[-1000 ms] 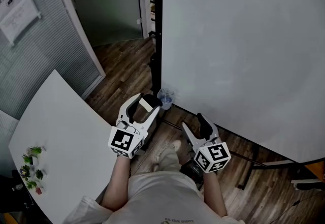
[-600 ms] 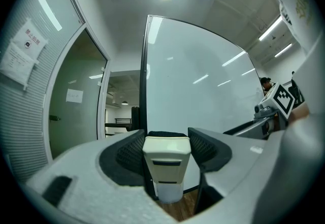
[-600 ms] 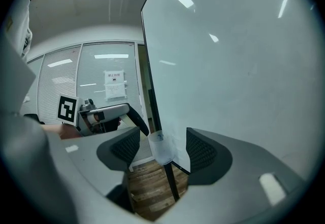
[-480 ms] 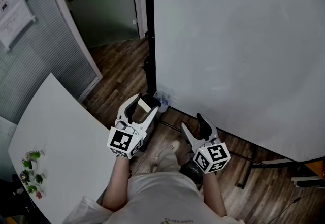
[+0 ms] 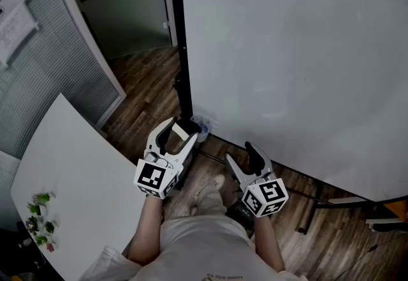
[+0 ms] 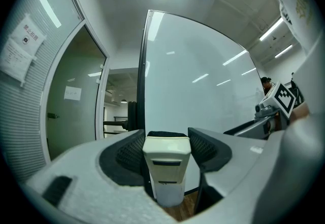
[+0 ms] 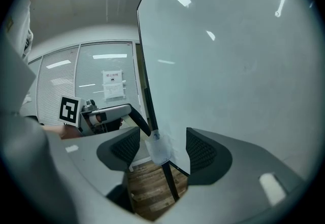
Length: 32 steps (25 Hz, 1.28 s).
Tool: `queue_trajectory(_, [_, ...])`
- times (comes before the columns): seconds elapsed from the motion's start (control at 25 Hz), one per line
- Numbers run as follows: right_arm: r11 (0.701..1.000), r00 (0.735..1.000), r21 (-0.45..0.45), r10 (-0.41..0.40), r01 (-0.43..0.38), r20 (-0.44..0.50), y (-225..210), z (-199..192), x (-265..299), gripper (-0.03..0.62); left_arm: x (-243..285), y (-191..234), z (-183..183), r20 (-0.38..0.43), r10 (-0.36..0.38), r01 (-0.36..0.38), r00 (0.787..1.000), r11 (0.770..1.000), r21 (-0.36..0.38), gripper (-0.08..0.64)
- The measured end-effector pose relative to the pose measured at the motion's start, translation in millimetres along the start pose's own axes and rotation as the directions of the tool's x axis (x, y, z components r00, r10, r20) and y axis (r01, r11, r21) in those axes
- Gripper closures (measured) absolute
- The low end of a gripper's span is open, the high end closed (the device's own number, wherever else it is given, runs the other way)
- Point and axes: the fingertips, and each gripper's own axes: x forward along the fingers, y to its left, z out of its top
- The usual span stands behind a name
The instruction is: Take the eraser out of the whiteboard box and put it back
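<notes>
Left claw [image 6: 166, 139] clenched on cream plastic block eraser [image 6: 166, 167], right claw [image 7: 162, 142] released, empty, clear plastic box [image 5: 205, 125] at large white whiteboard's [image 5: 299, 57] lower corner.

1. The left gripper [image 5: 180, 133] holds the eraser [image 5: 183, 135] near the whiteboard's [image 5: 293, 50] lower left corner.
2. The clear whiteboard box [image 5: 204, 125] sits at that corner.
3. The right gripper [image 5: 240, 155], jaws apart and empty, is near the whiteboard's lower edge.

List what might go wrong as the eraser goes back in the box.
The whiteboard box is small and clear, at the lower corner of the whiteboard: the eraser might catch its rim and fall to the floor. The left gripper pinches only part of the eraser, so a knock may twist it loose.
</notes>
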Motion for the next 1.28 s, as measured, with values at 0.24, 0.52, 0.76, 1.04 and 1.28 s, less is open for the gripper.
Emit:
queue_trajectory(0.24, [1.000, 1.000, 0.003, 0.003, -0.003, 0.001, 0, 0, 2, 0.305, 3, 2, -2, -0.002, -0.001, 0.001, 1.000, 1.000, -0.003, 0.293])
queue_trajectory(0.52, [1.000, 1.000, 0.006, -0.002, 0.002, 0.002, -4, 1, 5, 0.305, 11, 2, -5, -0.005, -0.014, 0.014, 1.000, 1.000, -0.009, 0.293])
queue_trajectory(0.76, [1.000, 1.000, 0.012, -0.003, 0.003, -0.001, -7, 1, 7, 0.305, 15, 2, -9, -0.016, -0.021, 0.021, 1.000, 1.000, -0.013, 0.293])
queue_trajectory(1.04, [1.000, 1.000, 0.021, -0.008, 0.008, -0.009, -9, -2, 9, 0.307, 18, 2, -16, -0.032, -0.029, 0.029, 0.999, 1.000, -0.011, 0.293])
queue_trajectory(1.28, [1.000, 1.000, 0.028, -0.005, 0.005, -0.011, -11, -2, 11, 0.307, 20, 1, -21, -0.043, -0.035, 0.034, 0.998, 0.999, -0.017, 0.293])
